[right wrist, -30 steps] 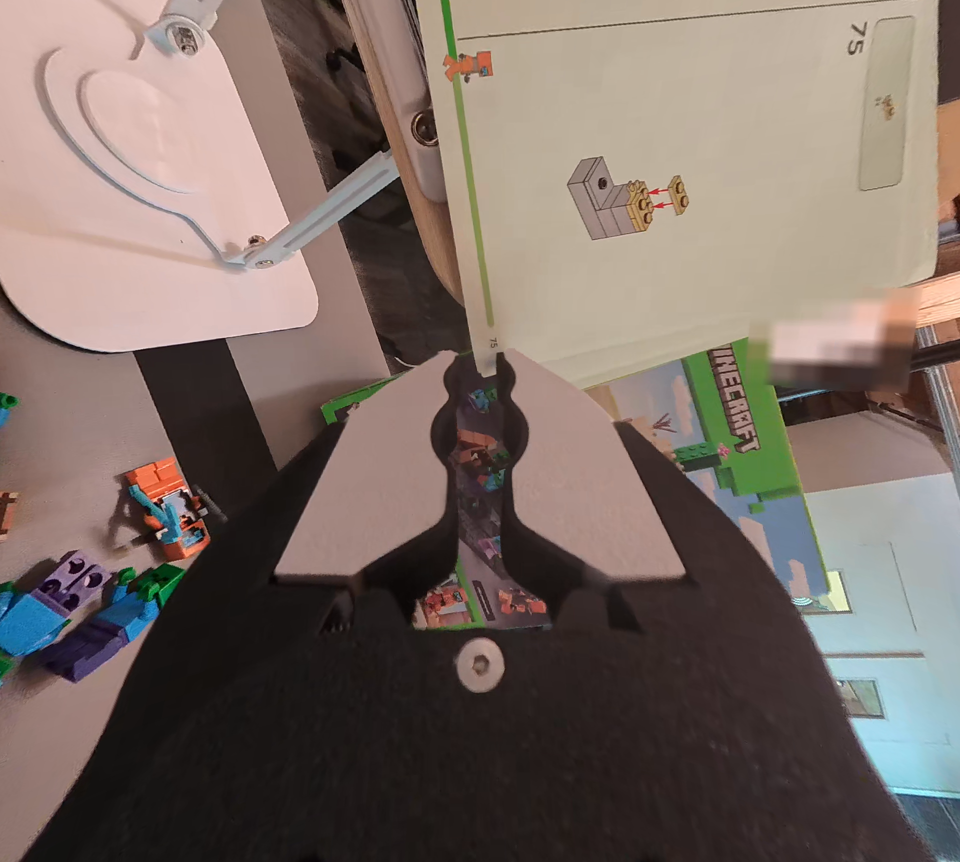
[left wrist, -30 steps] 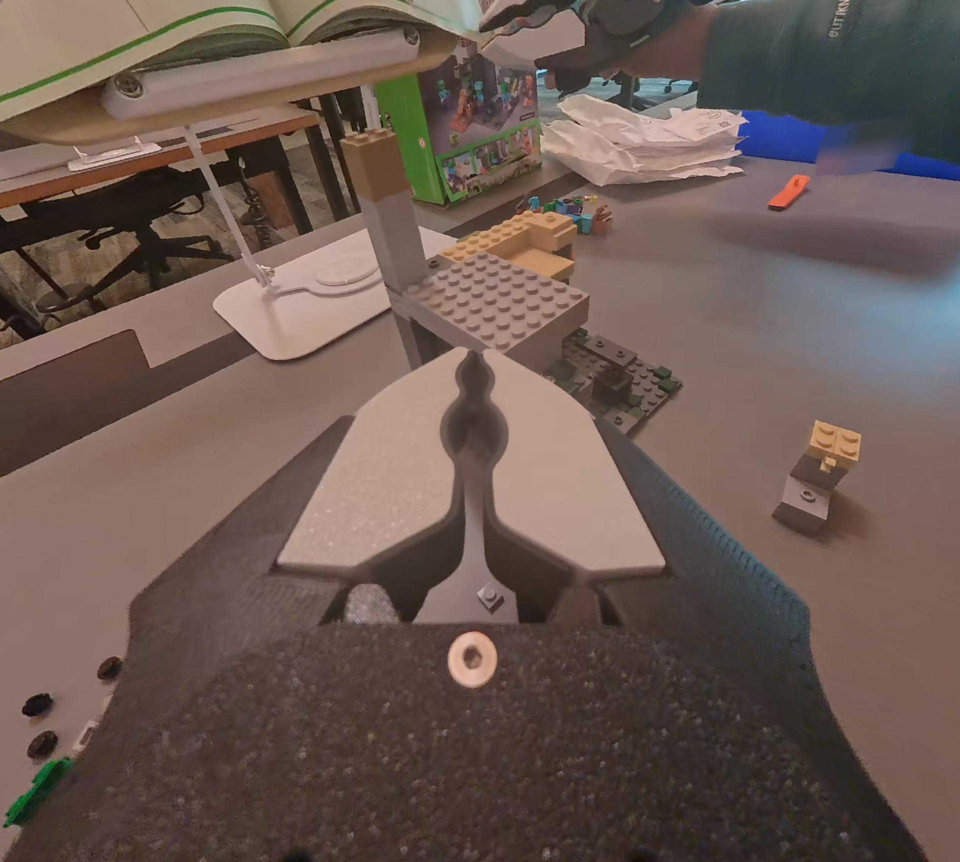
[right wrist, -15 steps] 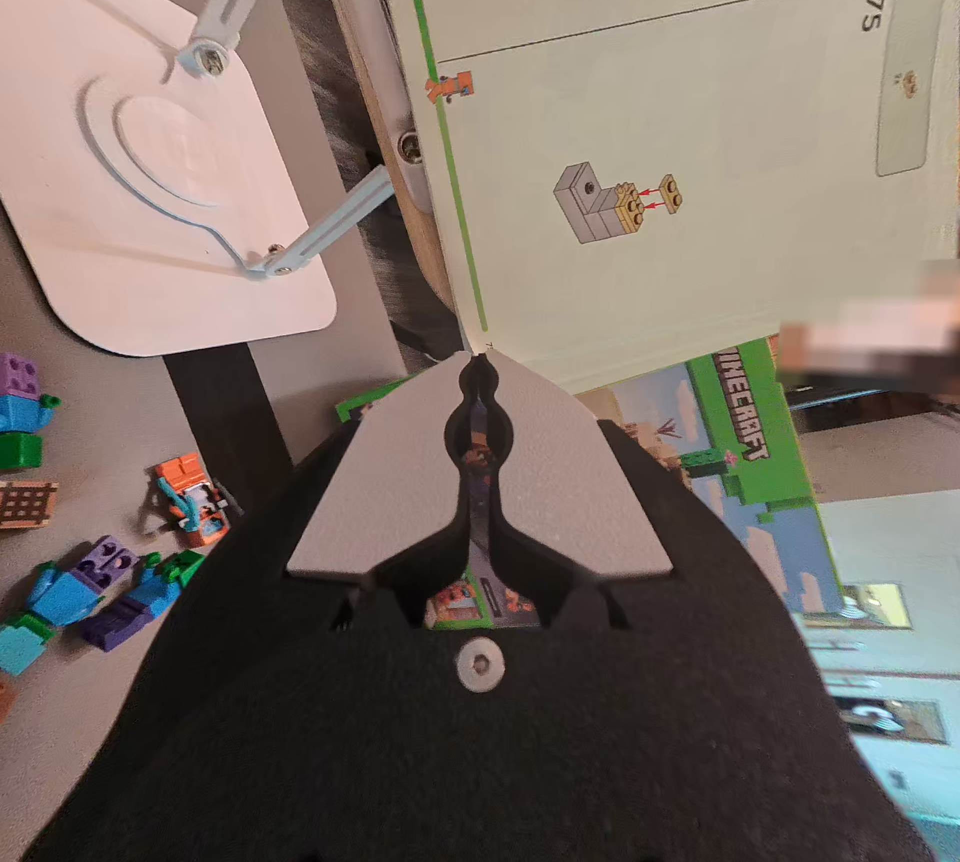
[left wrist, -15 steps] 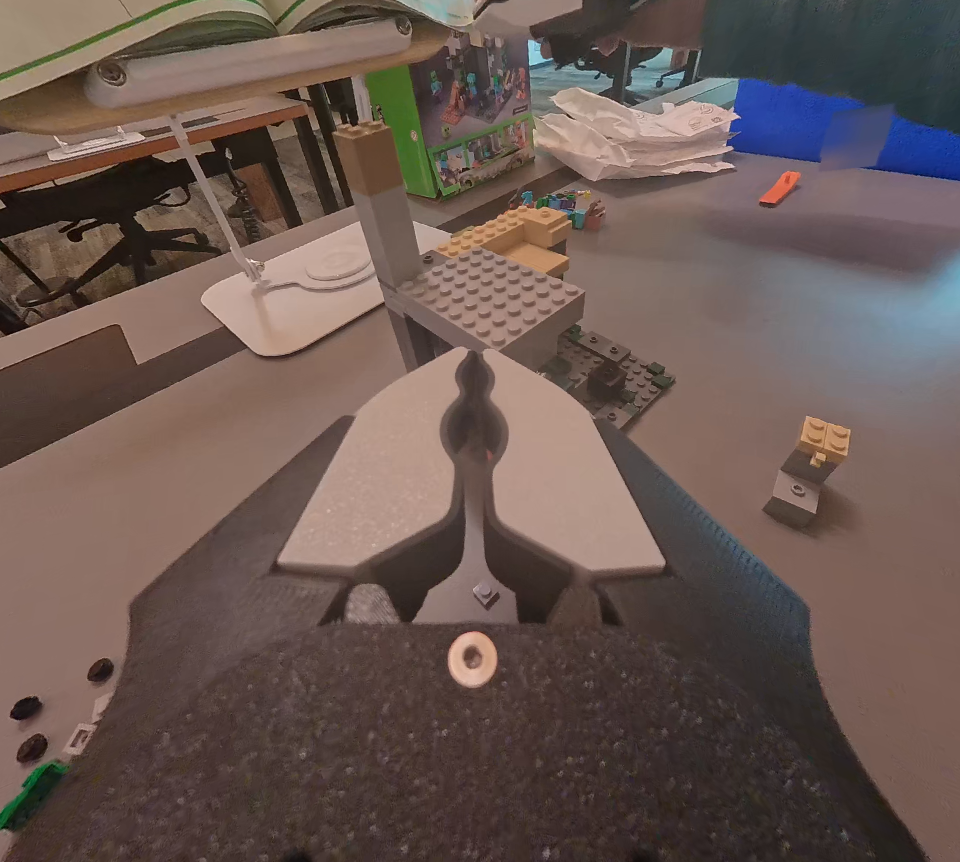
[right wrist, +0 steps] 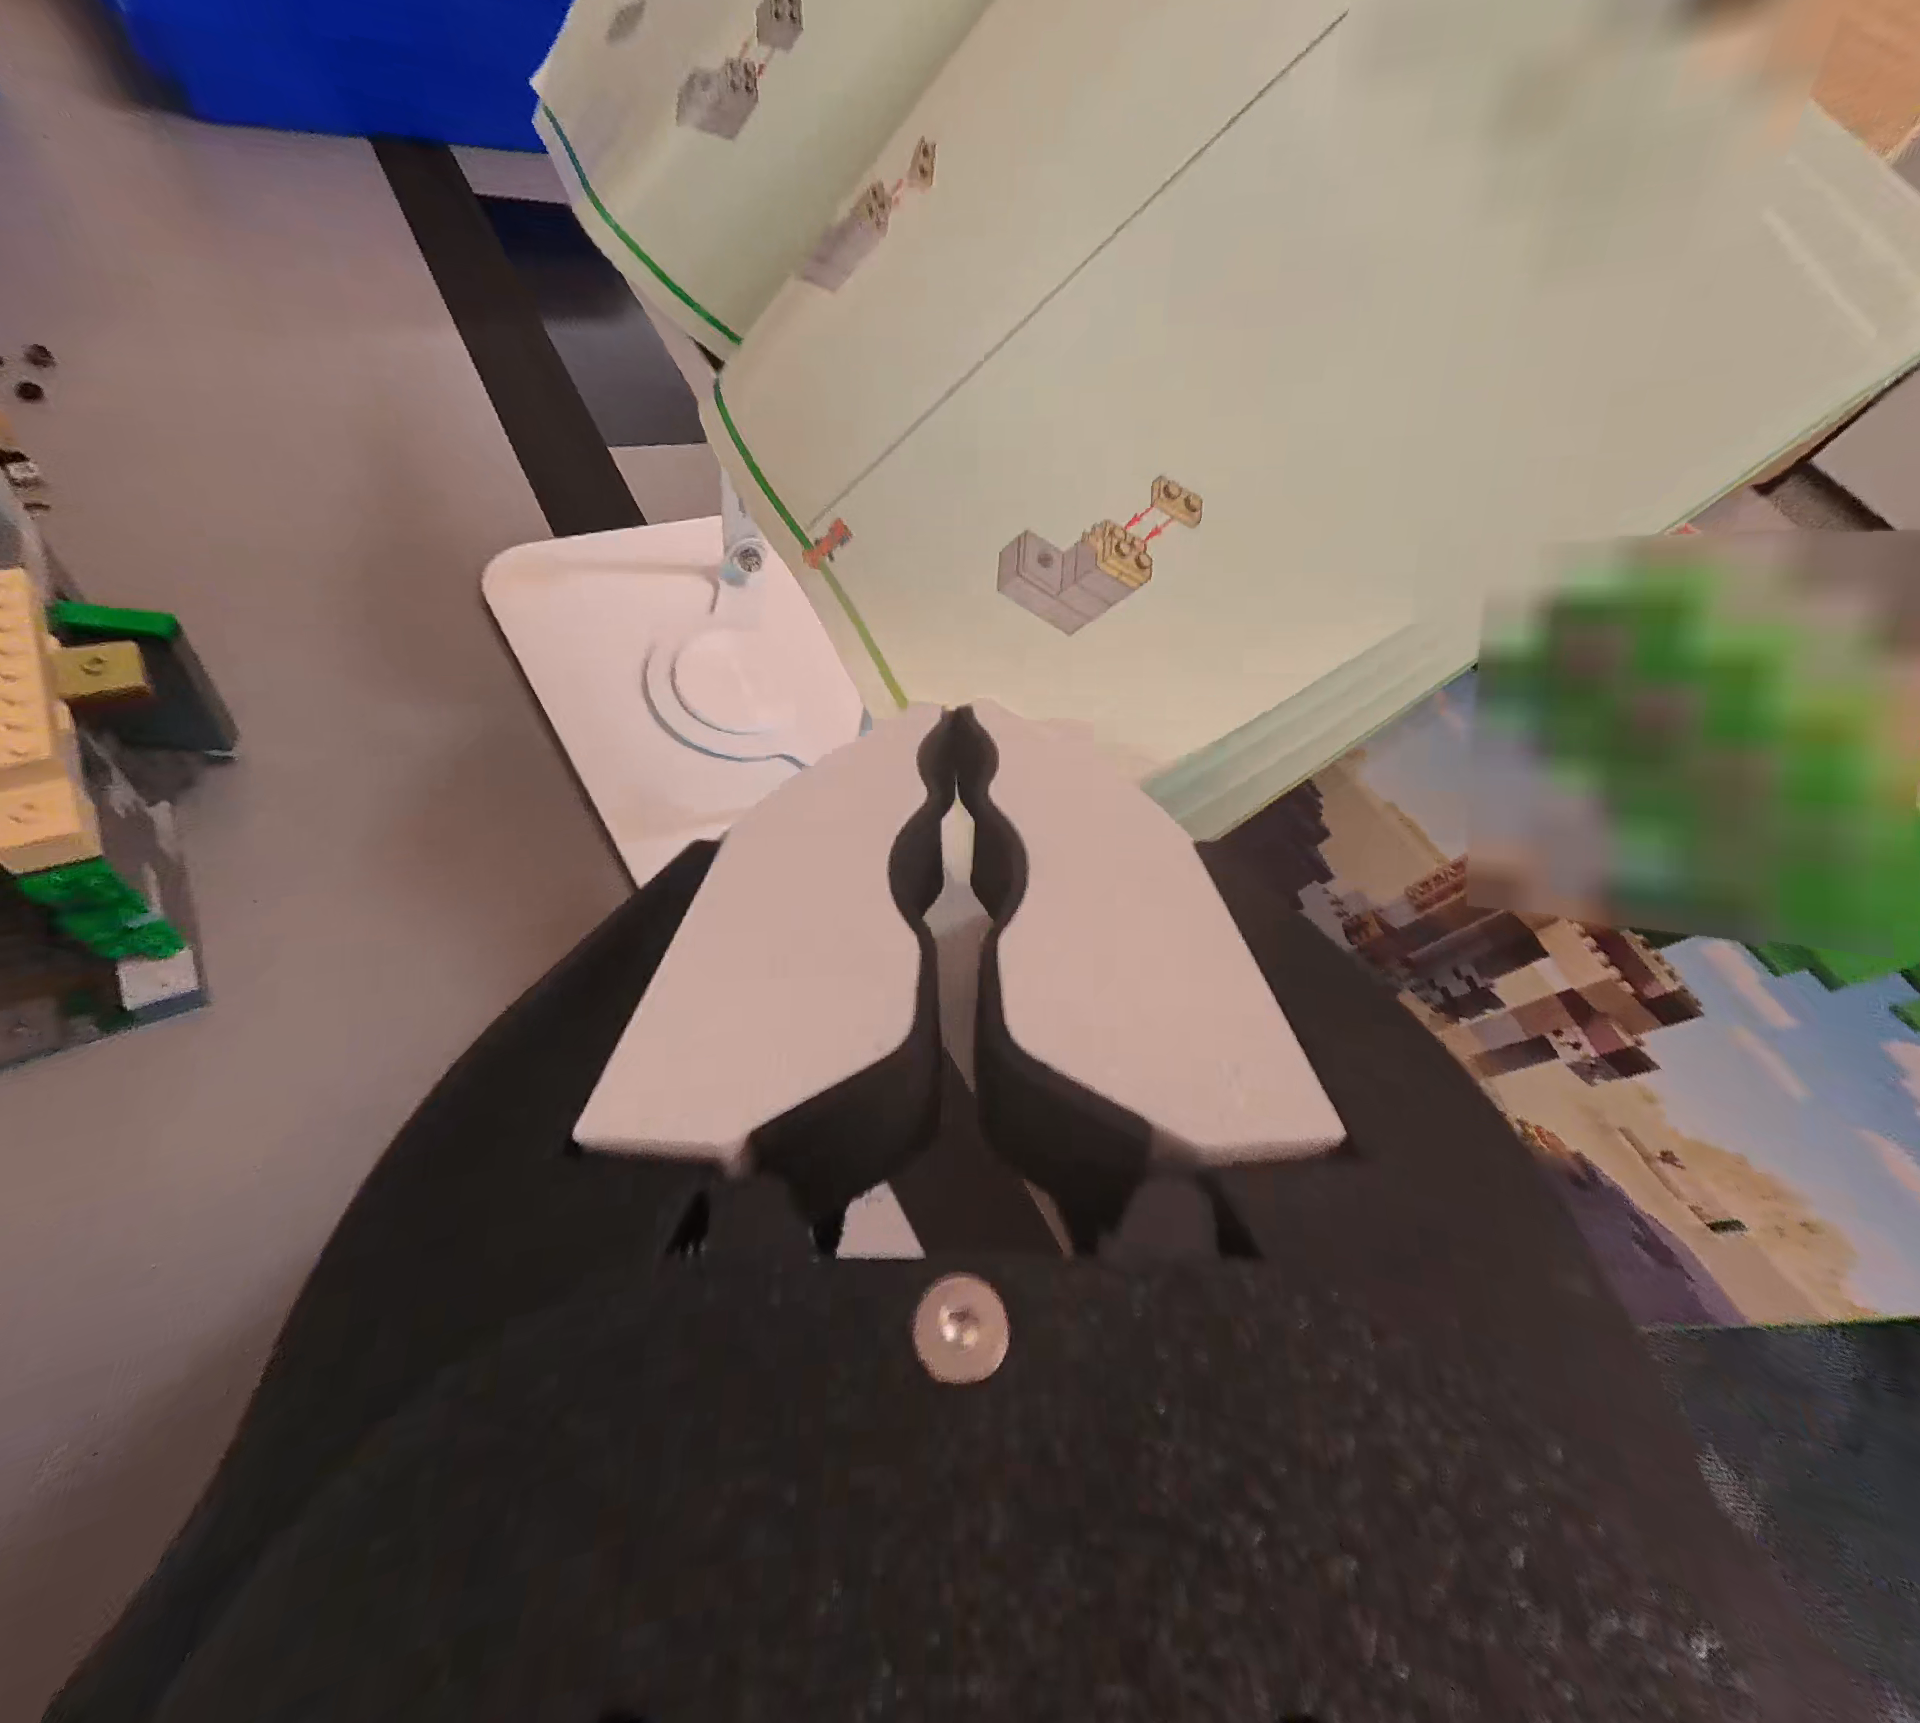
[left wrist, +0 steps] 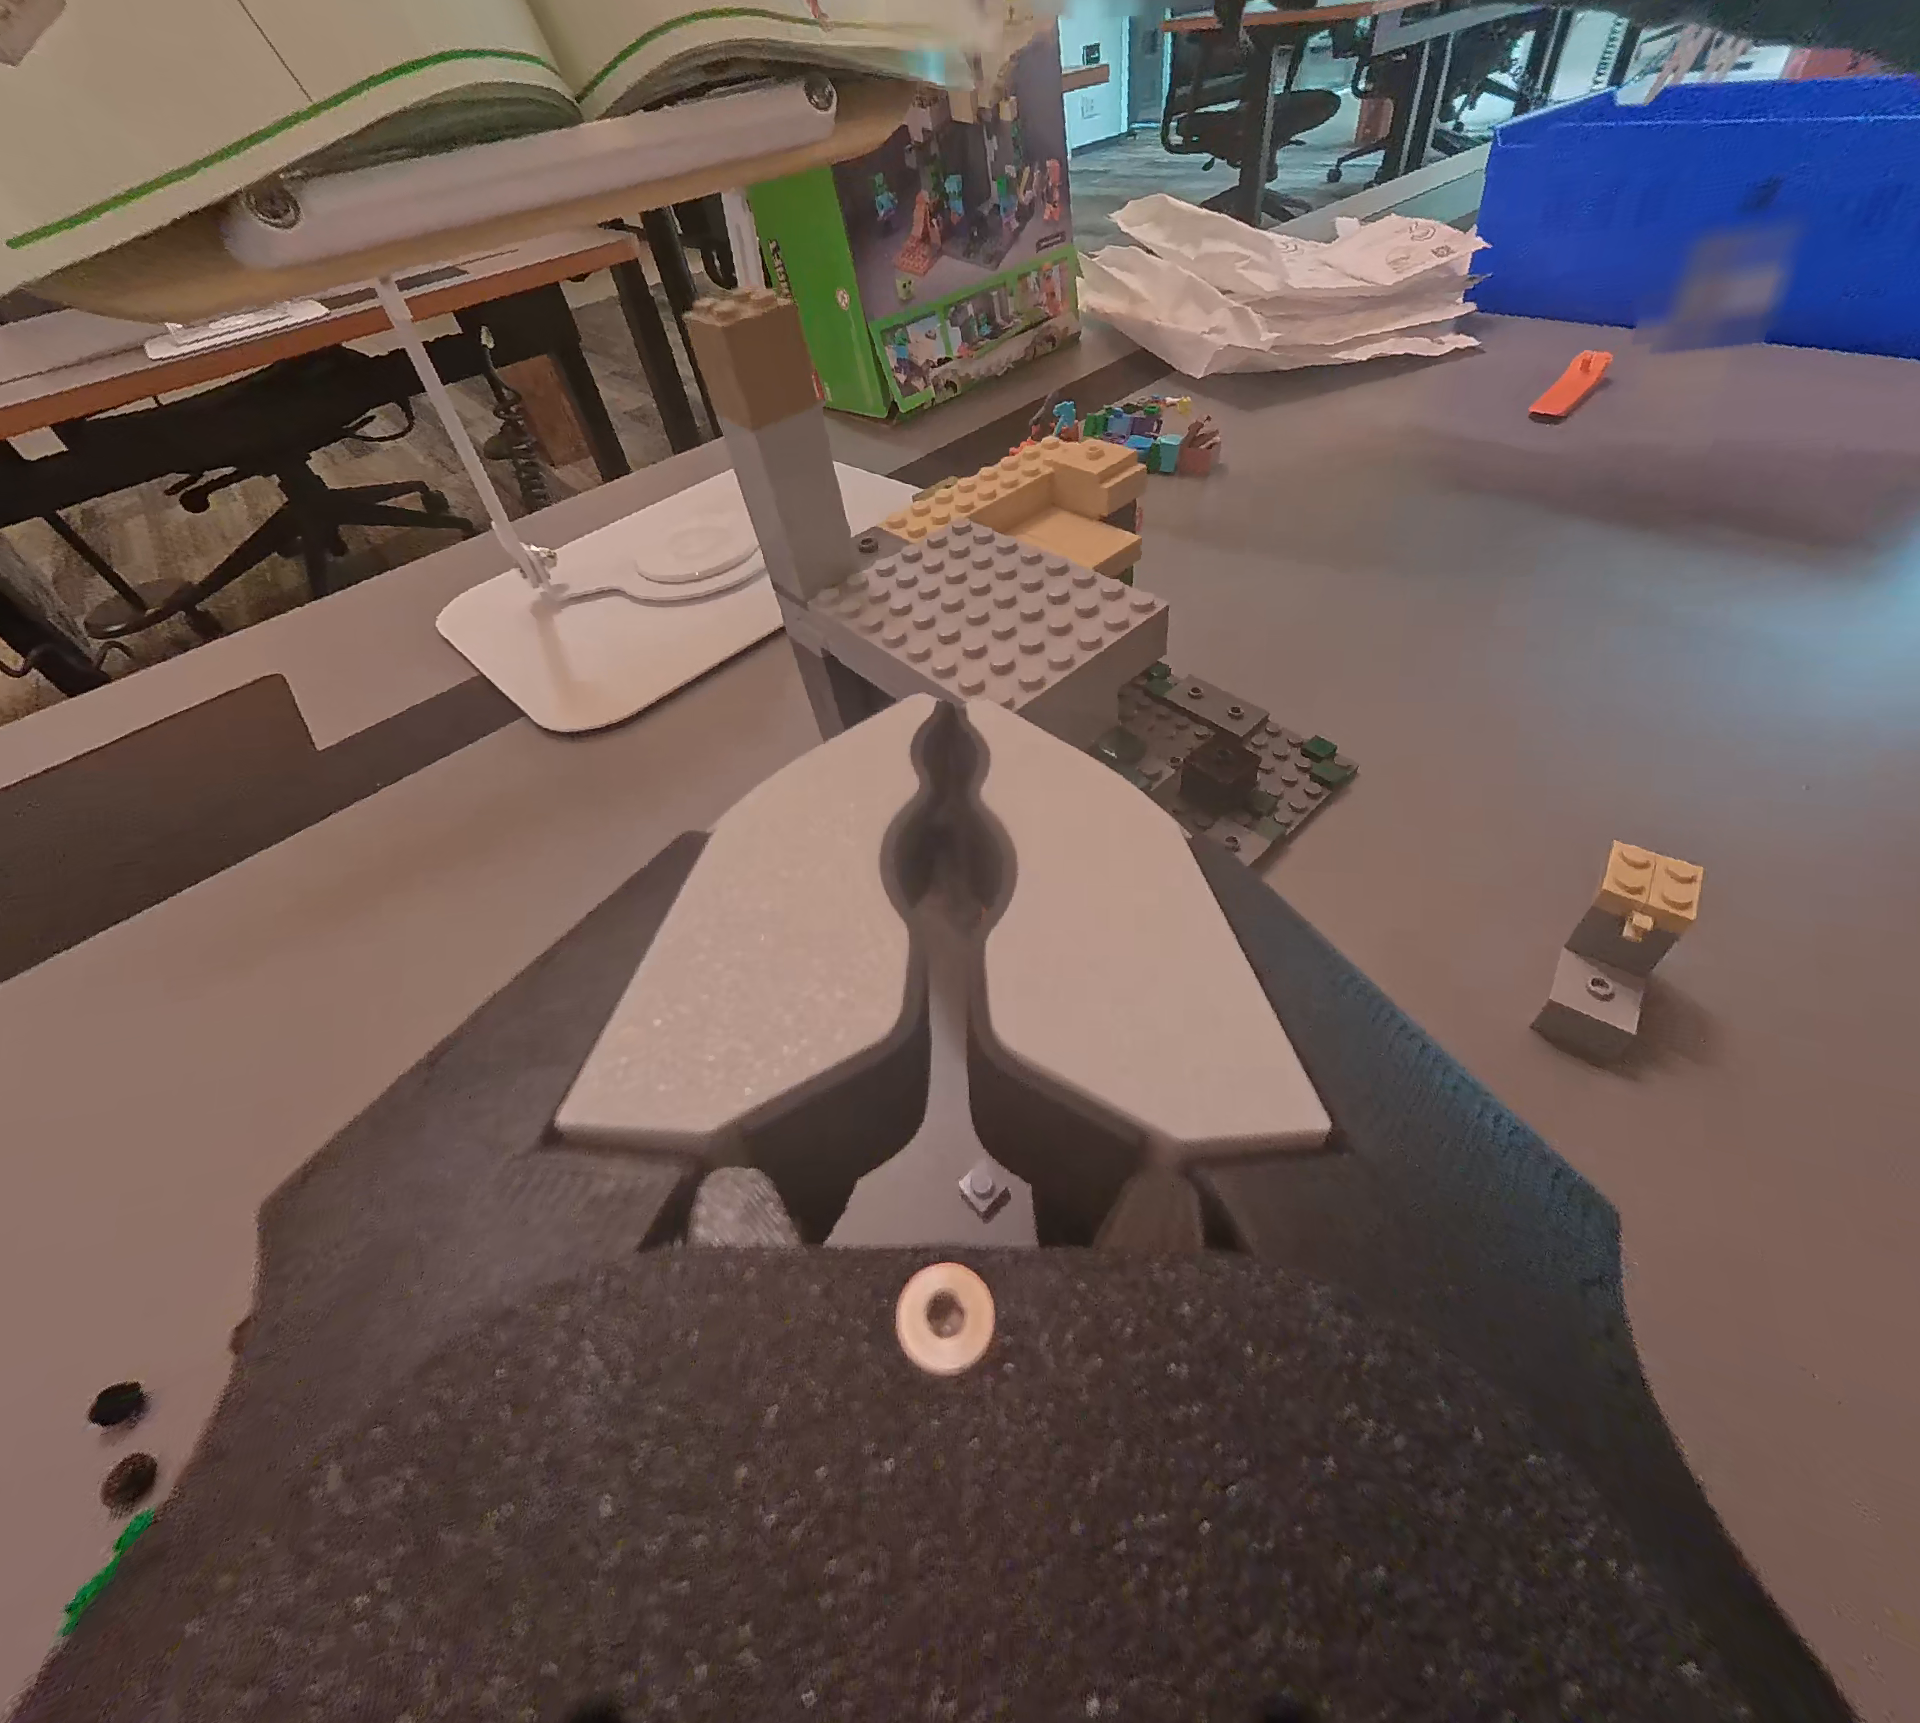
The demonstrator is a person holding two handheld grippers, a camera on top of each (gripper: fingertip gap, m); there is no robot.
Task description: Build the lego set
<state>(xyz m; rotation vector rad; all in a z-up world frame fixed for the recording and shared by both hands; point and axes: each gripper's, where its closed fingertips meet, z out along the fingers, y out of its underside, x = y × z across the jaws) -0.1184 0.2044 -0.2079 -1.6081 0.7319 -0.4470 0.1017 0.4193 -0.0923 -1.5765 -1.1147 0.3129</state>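
Grey table (left wrist: 1455, 634) beneath level, closed left tool (left wrist: 943, 709).

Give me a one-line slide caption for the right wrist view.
Right gripper, jaws closed, at the lower corner of an open instruction booklet above its white stand base.

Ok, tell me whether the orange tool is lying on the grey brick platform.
No, the orange tool lies on the bare table, apart from the platform.

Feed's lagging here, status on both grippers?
Left gripper shut, bare, near grey brick build. Right gripper shut at booklet page corner. Grasp unclear.
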